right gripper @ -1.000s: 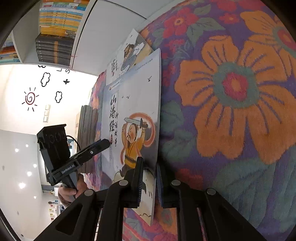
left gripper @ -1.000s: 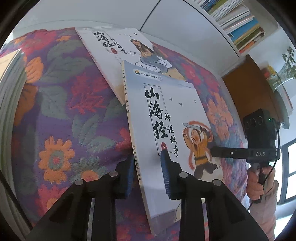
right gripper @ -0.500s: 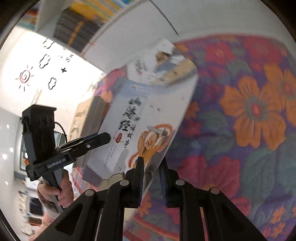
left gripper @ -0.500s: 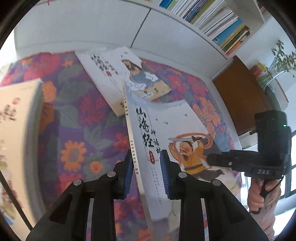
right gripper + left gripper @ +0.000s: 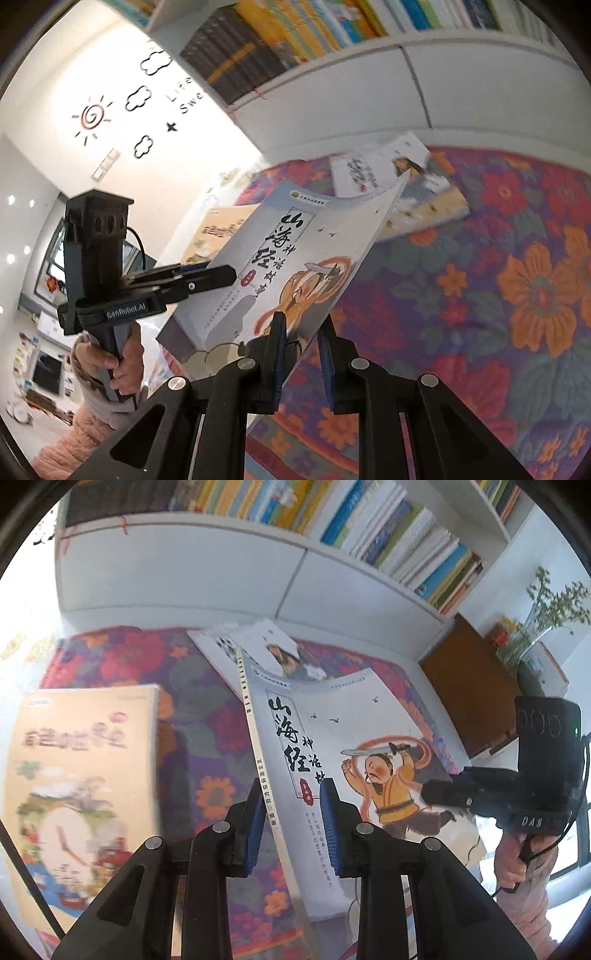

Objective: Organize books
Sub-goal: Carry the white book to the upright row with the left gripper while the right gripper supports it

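White shelf at the top is packed with books. Both my tools, left and right, pinch the grey book mid-frame, lifted over the floral surface; another book lies behind.

A: That book at the centre, is its cover glossy?
B: Smooth coated paper, faint sheen. The cloth under it, out toward nine o'clock, is woven, matt and nubbly.
A: And the left gripper at six o'clock?
B: Matt black plastic, ribbed blue pads, bright metal screws. The cabinet at two o'clock is brown wood, dull finish
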Demonstrator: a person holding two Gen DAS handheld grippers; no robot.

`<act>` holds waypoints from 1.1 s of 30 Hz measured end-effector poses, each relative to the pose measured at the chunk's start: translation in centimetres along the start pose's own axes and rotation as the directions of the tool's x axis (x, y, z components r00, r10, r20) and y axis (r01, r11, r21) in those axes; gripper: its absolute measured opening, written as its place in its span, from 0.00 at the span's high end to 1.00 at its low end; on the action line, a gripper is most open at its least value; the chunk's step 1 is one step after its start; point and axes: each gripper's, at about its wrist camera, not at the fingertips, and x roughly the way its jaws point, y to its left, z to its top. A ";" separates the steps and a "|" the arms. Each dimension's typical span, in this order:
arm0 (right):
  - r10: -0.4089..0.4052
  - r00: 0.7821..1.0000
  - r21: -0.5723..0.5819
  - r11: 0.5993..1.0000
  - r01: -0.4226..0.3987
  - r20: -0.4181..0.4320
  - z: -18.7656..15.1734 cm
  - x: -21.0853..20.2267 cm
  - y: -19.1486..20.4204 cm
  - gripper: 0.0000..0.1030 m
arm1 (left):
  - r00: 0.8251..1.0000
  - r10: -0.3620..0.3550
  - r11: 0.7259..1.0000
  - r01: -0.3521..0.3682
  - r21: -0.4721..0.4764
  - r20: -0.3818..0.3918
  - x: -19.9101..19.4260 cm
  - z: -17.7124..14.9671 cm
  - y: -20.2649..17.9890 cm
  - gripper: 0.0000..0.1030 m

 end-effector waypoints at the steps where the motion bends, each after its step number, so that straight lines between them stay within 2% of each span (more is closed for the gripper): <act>1: 0.001 1.000 -0.015 1.000 -0.001 0.007 0.2 0.2 0.9 0.83 | 1.000 0.004 1.000 -0.004 -0.002 0.009 -0.7 0.0 0.5 0.76; 10: 0.032 0.999 -0.181 0.983 -0.028 0.016 2.5 3.8 8.4 0.81 | 0.991 0.025 0.998 -0.018 -0.053 0.134 -7.4 -0.3 6.6 0.75; 15: 0.061 0.998 -0.241 0.969 -0.057 0.009 4.0 6.9 12.1 0.81 | 0.980 0.085 0.995 -0.074 -0.065 0.179 -9.8 -0.8 10.1 0.75; 20: 0.051 0.999 -0.278 0.959 -0.050 -0.003 4.6 10.8 14.4 0.81 | 0.979 0.092 0.989 -0.068 -0.132 0.185 -9.7 -1.8 14.5 0.73; 24: 0.033 0.999 -0.288 0.957 -0.041 -0.031 4.1 14.0 14.9 0.81 | 0.984 0.094 0.980 -0.064 -0.189 0.154 -8.6 -2.8 17.1 0.73; 31: 0.039 0.994 -0.225 0.972 -0.062 -0.106 3.3 18.2 13.7 0.81 | 0.985 0.133 0.970 -0.106 -0.218 0.114 -6.7 -4.2 19.4 0.73; 33: 0.043 0.992 -0.214 0.974 -0.067 -0.117 3.1 18.8 13.6 0.81 | 0.976 0.174 0.968 -0.144 -0.207 0.133 -6.9 -4.5 19.5 0.70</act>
